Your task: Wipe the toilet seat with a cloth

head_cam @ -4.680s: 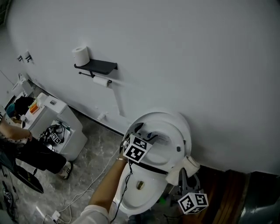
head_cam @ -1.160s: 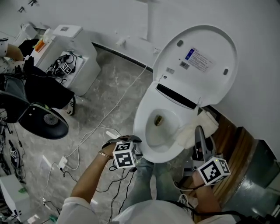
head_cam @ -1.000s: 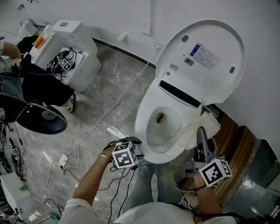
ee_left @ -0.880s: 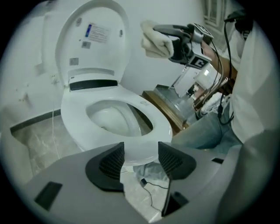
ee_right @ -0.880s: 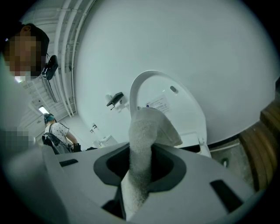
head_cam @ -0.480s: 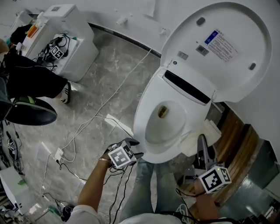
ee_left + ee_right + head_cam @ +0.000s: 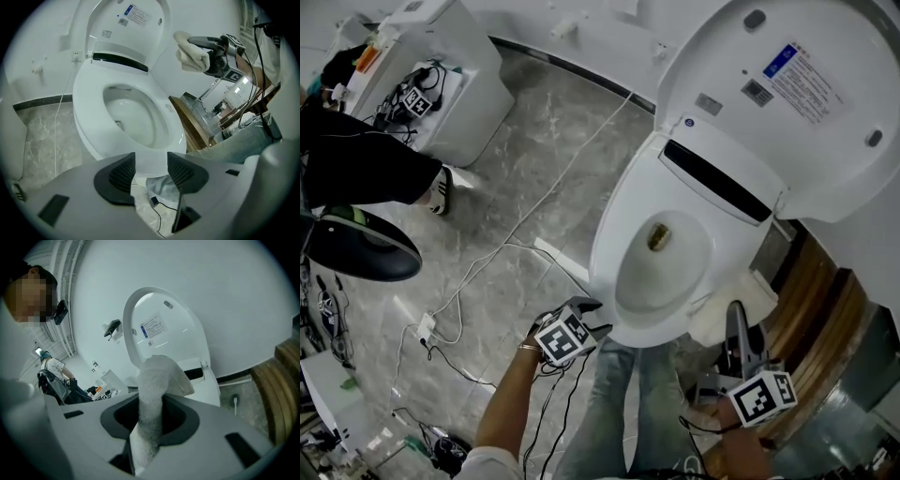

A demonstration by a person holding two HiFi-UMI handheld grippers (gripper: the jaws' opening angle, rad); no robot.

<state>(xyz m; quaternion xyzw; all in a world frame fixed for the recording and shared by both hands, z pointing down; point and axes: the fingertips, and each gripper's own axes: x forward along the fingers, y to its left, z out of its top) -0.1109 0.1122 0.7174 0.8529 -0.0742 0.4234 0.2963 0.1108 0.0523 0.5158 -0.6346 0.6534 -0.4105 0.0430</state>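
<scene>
1. Right gripper [image 7: 150, 416] is pinching the cloth [image 7: 152, 399]. A folded wad stands up between the jaws and pokes out past the tips.
2. In the head view the cloth [image 7: 727, 314] hangs just beside the right front edge of the toilet seat [image 7: 623, 216]. I cannot tell whether it touches the seat.
3. Left gripper [image 7: 151, 171] has its jaws spread with nothing between them. They have just been narrowing. It points at the seat's front rim.
4. Risk: only a narrow fold is pinched. Dragging it across the seat could pull it free and drop it into the bowl [image 7: 661, 253].
5. Risk: if the right gripper comes in too steep, the hard jaw tips would meet the seat rather than the cloth and could scuff it or skip.
6. Risk: the lid [image 7: 806, 103] stands open behind the seat. A sweep carried too far back could knock it down.
7. Risk: the floor cable [image 7: 534, 206] runs close to the toilet base, so a step sideways could snag it.
8. Change from the earliest frame: the left gripper was up on the toilet. It now sits low at the front rim.
9. Change over the last second or so: the toilet fills more of the head view. Both grippers sit lower, and the cloth has slid from over the seat's right edge to beside it.
</scene>
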